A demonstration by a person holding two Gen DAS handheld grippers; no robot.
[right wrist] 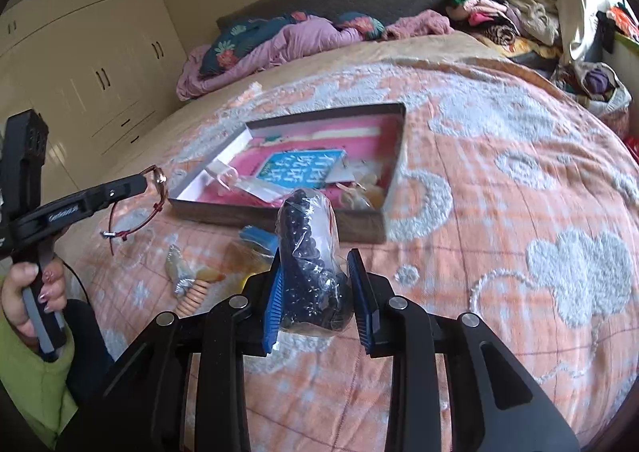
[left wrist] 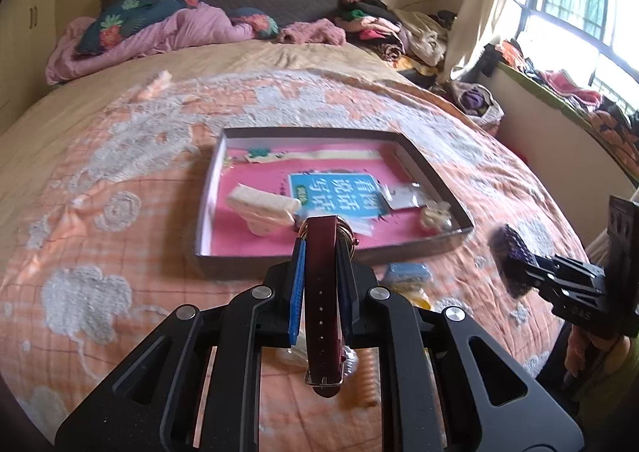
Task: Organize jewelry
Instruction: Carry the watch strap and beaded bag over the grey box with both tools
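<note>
Two grippers are both loaded above the orange-and-white bedspread (right wrist: 499,180). Nearest in the left wrist view, the left gripper (left wrist: 321,252) has its blue pads pressed narrow onto a dark red watch strap (left wrist: 322,292); the strap's long axis runs straight along the fingers, buckle end hanging back toward the camera and the gold-rimmed watch case poking out past the fingertips toward the tray. In the right wrist view the same strap dangles below the left gripper (right wrist: 137,184) as a thin red loop, clear of the cover. The right gripper (right wrist: 315,292) clamps a clear bag of dark beads (right wrist: 311,264), the bag standing roughly upright between the pads, its rounded top tipped toward the tray. Just ahead on the bedspread, between the grippers and the tray, lie a blue item (right wrist: 259,236), amber pieces (right wrist: 239,256) and a ring of pale beads (right wrist: 193,298), which crowd the near approach. Beyond them sits the shallow tray (left wrist: 423,160), its near wall facing both grippers; inside on its pink lining are a teal booklet (left wrist: 339,192), a pale folded piece (left wrist: 263,206) and small packets at its right corner. Open bedspread lies to the tray's right and left. Farthest back are crumpled pink bedding (left wrist: 159,32) and piled clothes (left wrist: 391,24).
</note>
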